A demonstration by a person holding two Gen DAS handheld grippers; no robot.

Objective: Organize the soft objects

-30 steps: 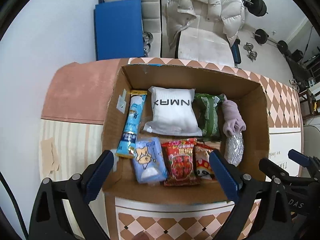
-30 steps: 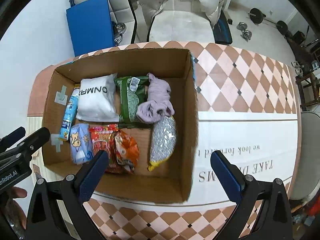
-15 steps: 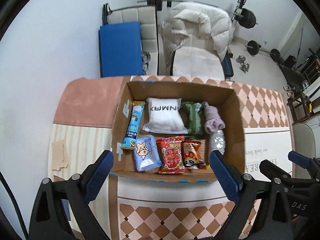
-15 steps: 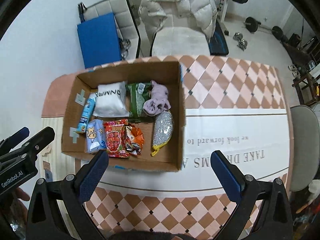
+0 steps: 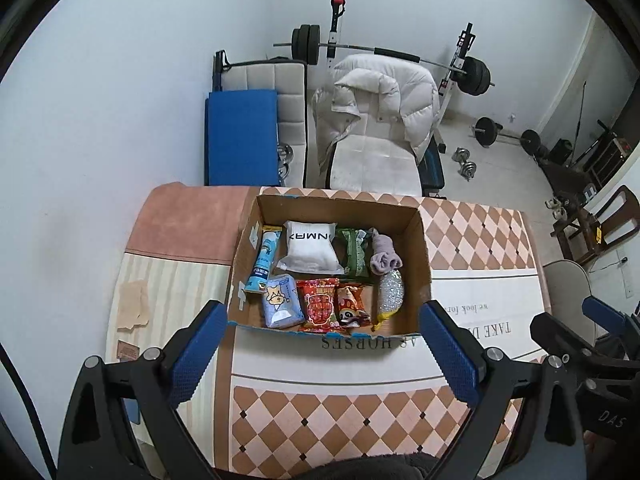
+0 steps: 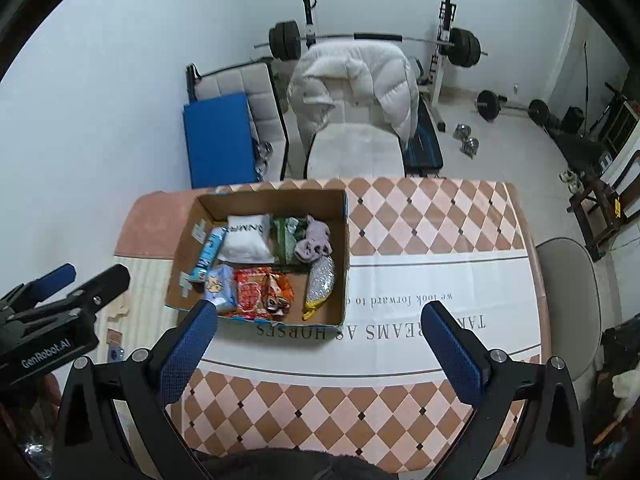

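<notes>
I have pulled both grippers back and up from the cardboard box (image 5: pixel 424 256); it now sits smaller on the counter (image 5: pixel 480 240). My left gripper (image 5: pixel 324 344) and right gripper (image 6: pixel 320 344) hold jaws apart, empty. The soft packets (image 5: pixel 320 306) lie packed inside, so sorting looks finished.

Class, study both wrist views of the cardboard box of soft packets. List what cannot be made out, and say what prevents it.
1. Small print on the blue tube: too small, both views.
2. Green packet, left wrist view: partly hidden under the purple sock and white pouch.
3. Blue tissue pack, right wrist view: its near corner is covered by a right gripper fingertip.
4. Tablecloth lettering: partly blocked by the cardboard box.
</notes>
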